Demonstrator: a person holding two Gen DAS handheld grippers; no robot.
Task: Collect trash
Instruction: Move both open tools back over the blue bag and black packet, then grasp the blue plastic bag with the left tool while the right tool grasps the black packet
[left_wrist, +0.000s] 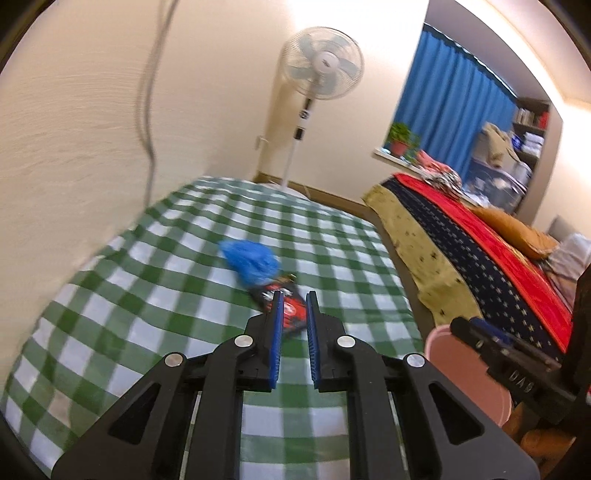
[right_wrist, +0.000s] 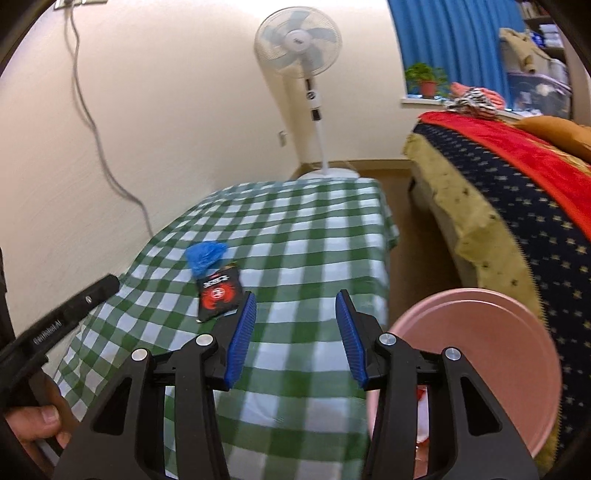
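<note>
Black snack packet with red crab print (right_wrist: 218, 295) flat on green-checked tablecloth (right_wrist: 295, 236), touching crumpled blue plastic bag (right_wrist: 204, 255), left gripper (left_wrist: 294, 306) jaws narrow with nothing between, right gripper (right_wrist: 295, 308) half open, empty, pink bin (right_wrist: 480, 332) beside table edge.

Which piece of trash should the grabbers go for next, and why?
Probably the left gripper should open and move forward to the black wrapper. Its jaws are nearly shut with nothing between them, and the wrapper lies just ahead on the checked cloth, nearer than the blue wad. The pink bin waits to the right.
</note>
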